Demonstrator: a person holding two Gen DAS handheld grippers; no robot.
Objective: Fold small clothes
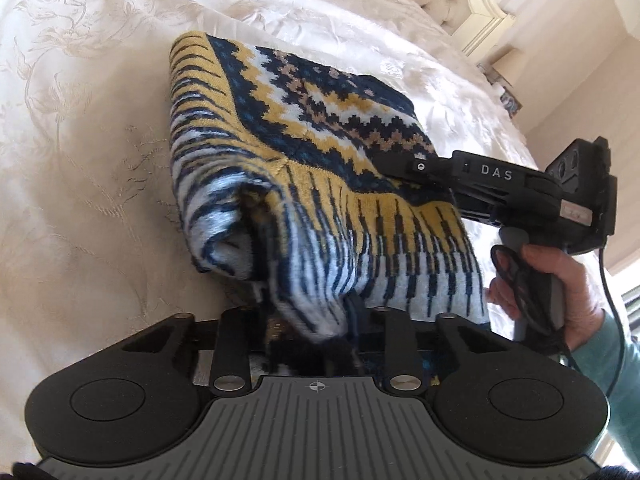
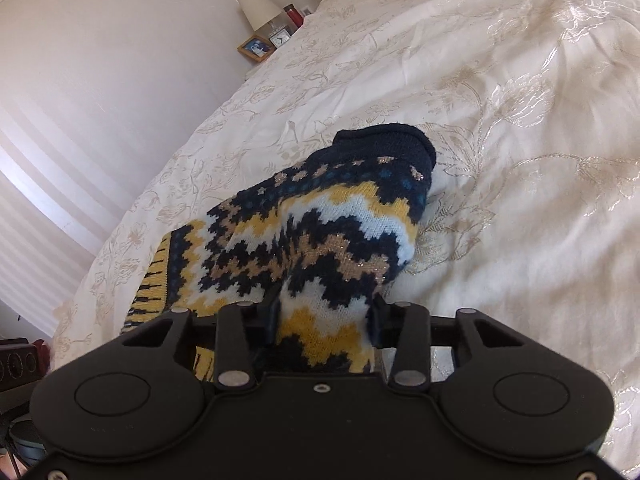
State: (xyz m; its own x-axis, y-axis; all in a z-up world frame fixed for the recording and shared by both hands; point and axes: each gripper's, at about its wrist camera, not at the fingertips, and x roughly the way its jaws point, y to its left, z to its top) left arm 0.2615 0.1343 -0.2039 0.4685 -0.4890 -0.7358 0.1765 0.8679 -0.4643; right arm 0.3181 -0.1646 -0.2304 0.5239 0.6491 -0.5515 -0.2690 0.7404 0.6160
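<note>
Both grippers clamped on patterned knit sweater (image 1: pixel 304 152) over cream bedspread (image 1: pixel 88 160): left gripper (image 1: pixel 320 320) pinches near hem, right gripper (image 2: pixel 326 312) grips zigzag side edge

Knit wool sweater (image 1: pixel 320 128), satiny bedspread (image 1: pixel 80 120)

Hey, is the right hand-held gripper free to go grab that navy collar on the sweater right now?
Probably not yet. The right hand-held gripper is shut on the sweater itself, so it would have to let go first. Otherwise the navy collar lies ahead of it on the bedspread, uncovered.
</note>
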